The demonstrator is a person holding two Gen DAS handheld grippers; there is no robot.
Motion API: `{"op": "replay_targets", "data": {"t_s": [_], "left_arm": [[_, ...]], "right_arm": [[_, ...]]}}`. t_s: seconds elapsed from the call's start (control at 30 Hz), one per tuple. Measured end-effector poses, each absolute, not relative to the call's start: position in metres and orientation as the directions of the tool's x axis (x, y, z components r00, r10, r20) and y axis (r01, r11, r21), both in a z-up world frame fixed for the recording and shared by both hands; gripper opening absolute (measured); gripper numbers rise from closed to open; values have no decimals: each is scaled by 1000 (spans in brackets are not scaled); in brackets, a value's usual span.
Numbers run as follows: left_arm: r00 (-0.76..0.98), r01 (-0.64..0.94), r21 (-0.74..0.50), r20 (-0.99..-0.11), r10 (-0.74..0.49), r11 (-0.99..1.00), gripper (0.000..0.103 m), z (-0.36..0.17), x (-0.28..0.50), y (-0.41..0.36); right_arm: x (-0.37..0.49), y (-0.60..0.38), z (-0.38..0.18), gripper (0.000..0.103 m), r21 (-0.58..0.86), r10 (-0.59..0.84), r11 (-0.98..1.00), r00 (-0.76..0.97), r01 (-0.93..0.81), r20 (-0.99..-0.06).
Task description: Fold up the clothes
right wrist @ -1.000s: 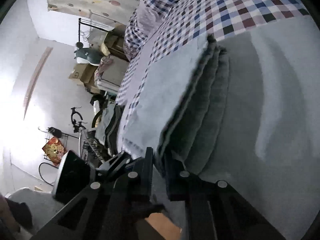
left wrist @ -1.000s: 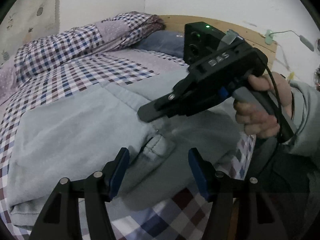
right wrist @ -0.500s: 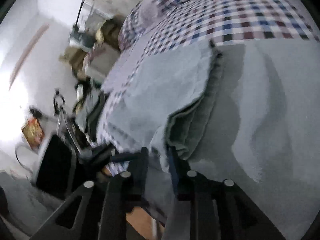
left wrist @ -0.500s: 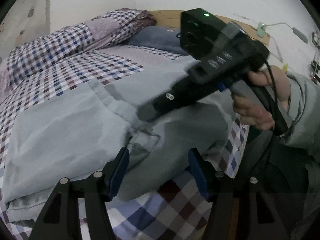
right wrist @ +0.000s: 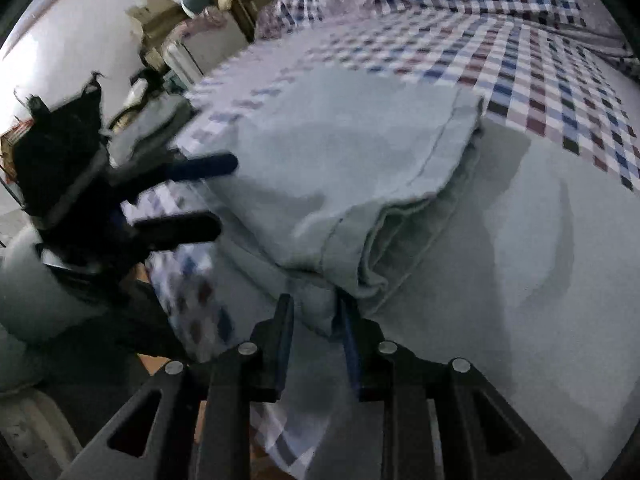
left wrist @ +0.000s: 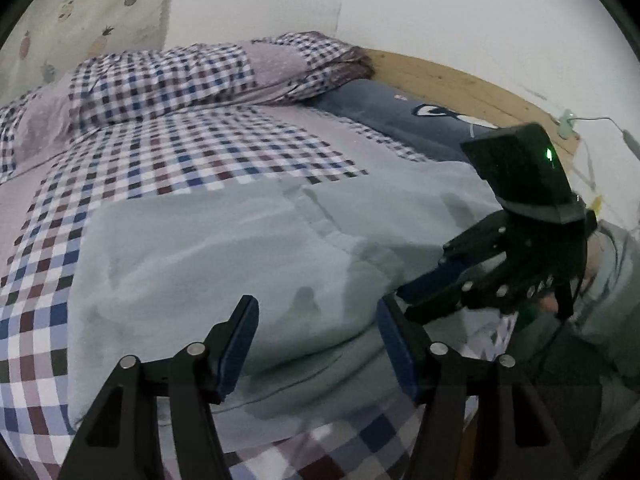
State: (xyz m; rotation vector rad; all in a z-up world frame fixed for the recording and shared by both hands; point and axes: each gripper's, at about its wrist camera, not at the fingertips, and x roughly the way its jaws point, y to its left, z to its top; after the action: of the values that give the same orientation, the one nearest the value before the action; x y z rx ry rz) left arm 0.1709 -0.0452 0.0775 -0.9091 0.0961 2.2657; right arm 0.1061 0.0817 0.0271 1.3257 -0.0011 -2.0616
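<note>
- While the pale grey-green garment point(left wrist: 224, 264) lay part-folded on the checked bedspread point(left wrist: 192, 152), near the bed's close edge, both grippers sat at that edge.
- Right gripper point(right wrist: 316, 312): jaws nearly together, pinching a bunched fold of the garment's near hem. Cloth visibly ran between the two fingers.
- Left gripper point(left wrist: 316, 336): fingers spread wide, nothing between them, hovering just over the garment's near edge. In the right wrist view it showed at the left, apart from the cloth.
- Folded flap point(right wrist: 352, 152) lay over the lower layer; its stitched hem curved and the corner by the right gripper looked bunched, several layers deep.
- Judged step: carrying or setting the held edge to finish a fold. Looked roughly mid-task; garment still broad.
- To do it well, my read:
  - keep the right pinch low and pull level, so the stacked layers don't slide apart
  - bring the left gripper onto the same hem further left and close on all layers before lifting; one grip point would let the far side sag
  - line hem to hem before letting go, then smooth outward
- Risk: soft thick cloth, pinch might catch only the top layer.
- Dark pillow point(left wrist: 400, 120) and wooden headboard point(left wrist: 460, 88) were far off, well clear.
</note>
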Motion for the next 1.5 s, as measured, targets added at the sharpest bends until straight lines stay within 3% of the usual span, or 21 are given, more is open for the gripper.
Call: {"op": "replay_targets", "data": {"t_s": [0.1, 0.17, 0.2, 0.47, 0.6, 0.67, 0.7, 0.73, 0.8, 0.83, 0.97, 1.13, 1.3, 1.43, 1.5], "left_arm": [[-521, -625, -147, -653, 550, -766, 65, 74, 169, -43], [-511, -627, -150, -661, 549, -764, 65, 72, 170, -42], [-507, -630, -154, -661, 553, -761, 65, 71, 169, -41], [-486, -715, -87, -651, 583, -693, 65, 79, 182, -7], [-471, -764, -20, -666, 579, -645, 65, 75, 192, 16], [-462, -776, -4, -678, 572, -631, 65, 70, 192, 24], [-451, -780, -9, -684, 573, -625, 65, 67, 191, 28], [-445, -782, -15, -687, 575, -623, 65, 66, 190, 31], [-441, -784, -15, -691, 573, -621, 59, 62, 188, 36], [-447, -781, 0, -699, 559, -624, 47, 60, 187, 38], [-438, -781, -3, -710, 551, -624, 32, 58, 186, 37], [-420, -782, -35, -708, 568, -622, 31, 59, 185, 32], [-399, -777, -80, -705, 586, -625, 27, 61, 182, 27], [-390, -786, -80, -706, 592, -613, 30, 61, 184, 25], [-378, -799, -79, -705, 600, -596, 45, 62, 188, 25]], "right_arm": [[104, 74, 22, 27, 315, -510, -785, -269, 534, -817], [107, 75, 26, 18, 322, -536, -763, -270, 561, -800], [111, 76, 30, 7, 328, -558, -741, -265, 586, -787], [140, 93, 21, 5, 360, -574, -642, -113, 677, -811], [141, 109, 29, 6, 382, -610, -648, -149, 659, -778], [138, 123, 37, 11, 408, -646, -659, -199, 632, -737], [135, 130, 41, 19, 421, -659, -672, -232, 610, -715], [129, 140, 43, 33, 446, -671, -688, -269, 572, -691], [118, 160, 46, 52, 500, -683, -716, -342, 487, -646], [112, 169, 46, 56, 525, -682, -727, -373, 443, -630], [89, 199, 33, 64, 661, -695, -706, -427, 255, -578], [65, 202, 25, 79, 745, -725, -647, -434, 163, -535], [42, 185, 28, 79, 772, -759, -613, -393, 167, -518], [26, 165, 13, 79, 762, -748, -636, -340, 120, -570], [20, 160, 4, 80, 763, -744, -641, -317, 87, -589]]}}
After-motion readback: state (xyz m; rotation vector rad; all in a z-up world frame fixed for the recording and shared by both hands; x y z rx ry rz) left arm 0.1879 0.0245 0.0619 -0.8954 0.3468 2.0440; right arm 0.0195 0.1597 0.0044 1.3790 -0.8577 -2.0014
